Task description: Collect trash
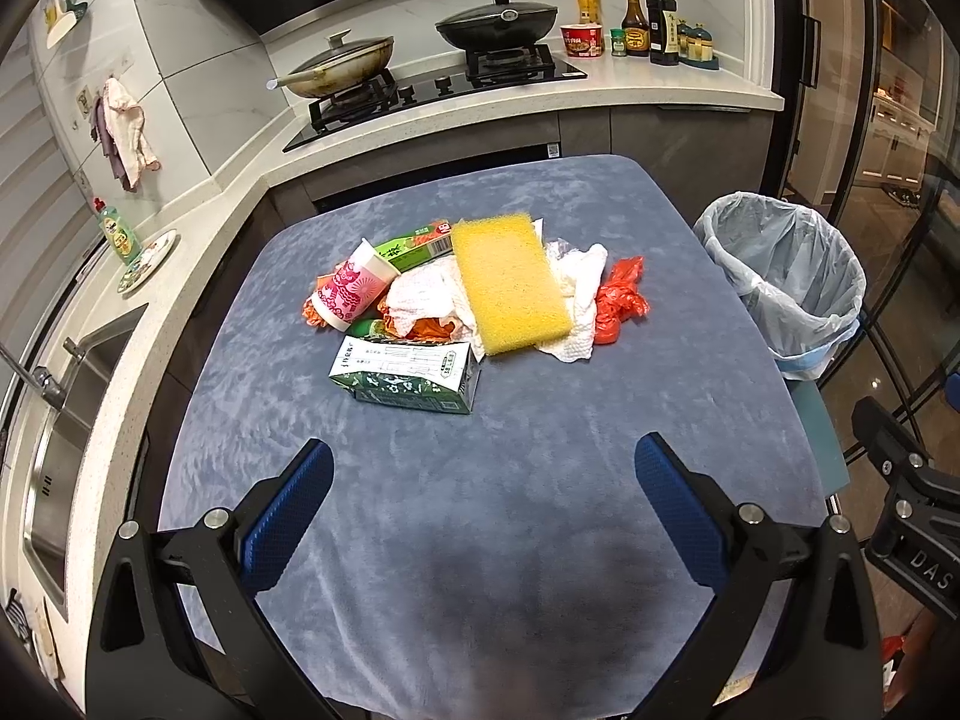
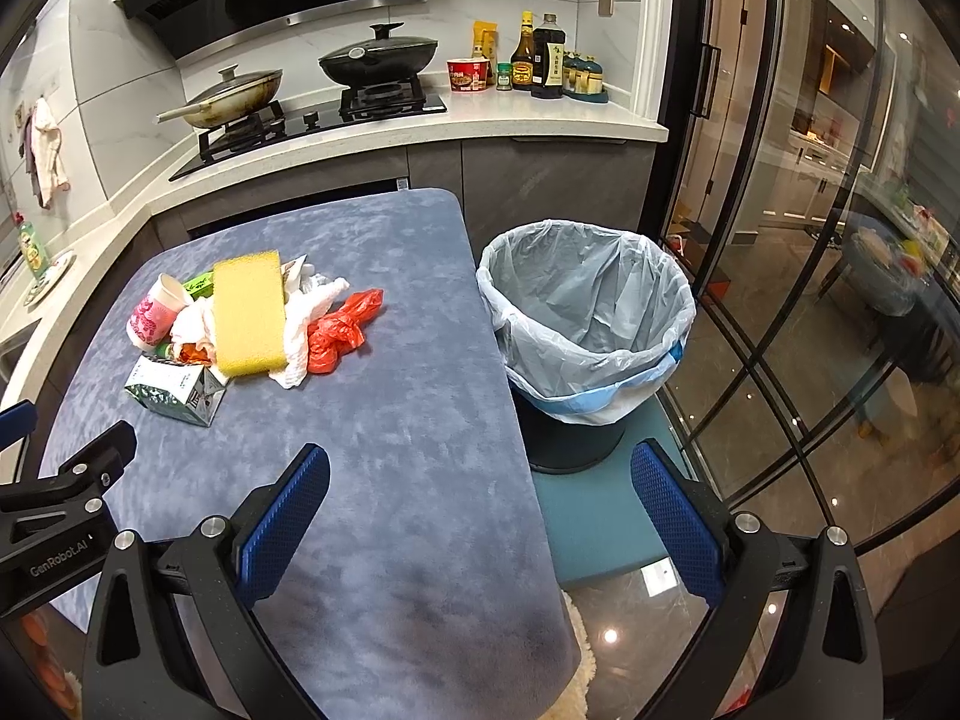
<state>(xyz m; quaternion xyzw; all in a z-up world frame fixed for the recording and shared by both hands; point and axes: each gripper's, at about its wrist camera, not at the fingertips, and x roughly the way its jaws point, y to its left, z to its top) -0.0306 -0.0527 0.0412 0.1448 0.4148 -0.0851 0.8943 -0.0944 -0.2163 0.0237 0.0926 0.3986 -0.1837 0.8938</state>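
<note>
With both my grippers, left and right, wide open and empty, I'd grab the sponge atop the pile first, then carry it to the bin beside the table.

Bare blue cloth lies open between the wide-spread left tongs and the trash heap ahead. A green carton fronts the heap, with a yellow sponge on top. Ahead of the spread right tongs, the table edge gives way to an open, lined bin with nothing above its mouth.
</note>
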